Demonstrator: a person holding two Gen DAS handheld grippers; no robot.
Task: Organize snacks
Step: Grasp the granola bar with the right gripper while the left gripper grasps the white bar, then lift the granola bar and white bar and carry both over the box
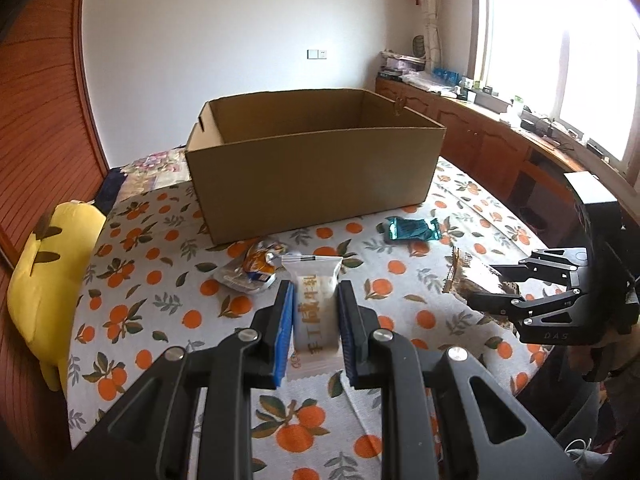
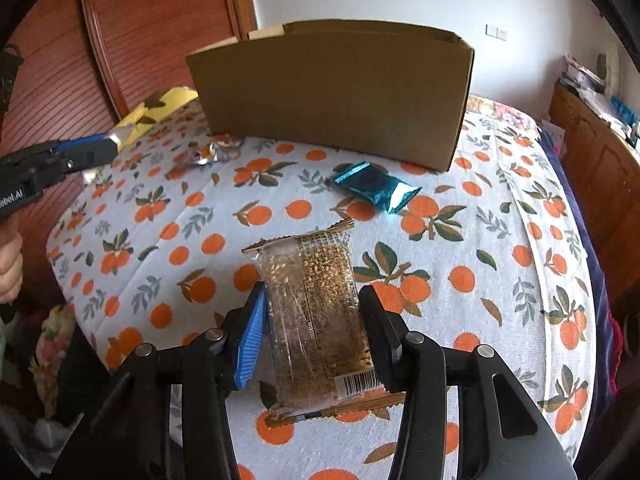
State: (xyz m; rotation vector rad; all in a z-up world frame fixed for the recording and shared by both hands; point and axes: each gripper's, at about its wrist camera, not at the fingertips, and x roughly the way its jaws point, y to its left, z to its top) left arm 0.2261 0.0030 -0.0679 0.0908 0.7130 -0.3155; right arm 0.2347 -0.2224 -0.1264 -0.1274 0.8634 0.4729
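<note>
In the left wrist view my left gripper (image 1: 316, 296) is shut on a white snack packet (image 1: 314, 320) with gold characters, held above the tablecloth. My right gripper (image 2: 314, 296) is shut on a clear packet of brown grain bar (image 2: 316, 320), its barcode end towards the camera. Behind both stands an open cardboard box (image 1: 312, 168) (image 2: 332, 92). A teal foil packet (image 1: 412, 229) (image 2: 376, 190) lies in front of the box. A crumpled orange and silver packet (image 1: 252, 268) (image 2: 212, 154) lies near the box's left corner. The right gripper (image 1: 500, 288) also shows at the right of the left wrist view, and the left gripper (image 2: 108, 144) at the left of the right wrist view.
The table wears an orange-print cloth (image 1: 160, 280) (image 2: 500, 280). A yellow plush toy (image 1: 52, 280) leans off its left edge. A wooden cabinet (image 1: 480, 132) cluttered with small items runs under the window at the right. A wooden panel (image 2: 140, 40) stands behind the table.
</note>
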